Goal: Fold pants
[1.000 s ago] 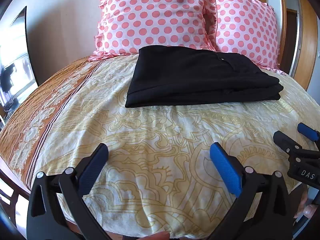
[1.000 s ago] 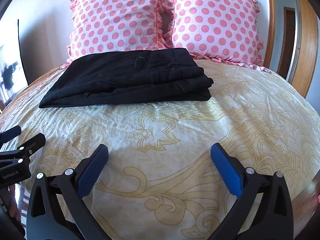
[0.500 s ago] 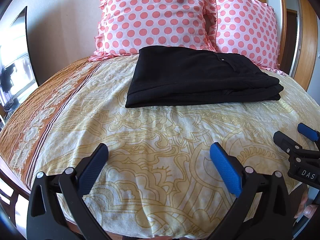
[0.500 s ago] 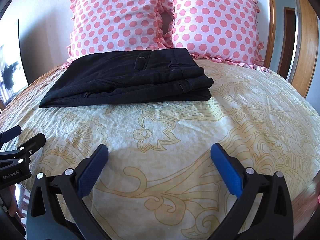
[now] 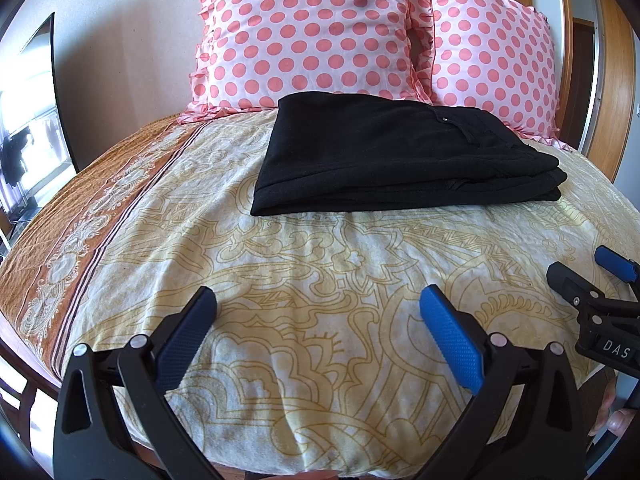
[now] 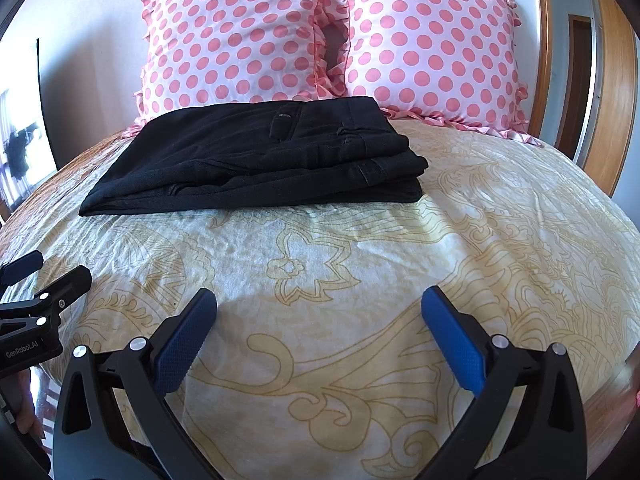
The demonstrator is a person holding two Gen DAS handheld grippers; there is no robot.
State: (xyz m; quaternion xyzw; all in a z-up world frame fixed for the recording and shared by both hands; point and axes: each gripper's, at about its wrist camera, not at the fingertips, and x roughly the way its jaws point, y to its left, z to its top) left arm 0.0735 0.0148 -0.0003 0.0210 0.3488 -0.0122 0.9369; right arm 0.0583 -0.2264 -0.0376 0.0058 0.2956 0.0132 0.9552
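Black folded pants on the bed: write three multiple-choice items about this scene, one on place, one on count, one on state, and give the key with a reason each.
1. Where does the black folded pants stack lie?
A. On the yellow patterned bedspread, in front of the pillows
B. On the floor
C. Between one gripper's fingers

2. How many pink polka-dot ruffled pillows stand at the head of the bed?
A. One
B. Two
C. Four

3. What state are the left gripper and right gripper in?
A. Both shut on cloth
B. One open, one shut
C. Both open, holding nothing

Key: 1 A, the stack rests on the bedspread just short of the pillows. 2 B, two pillows stand side by side. 3 C, the blue pads of each stand wide apart over bare bedspread.
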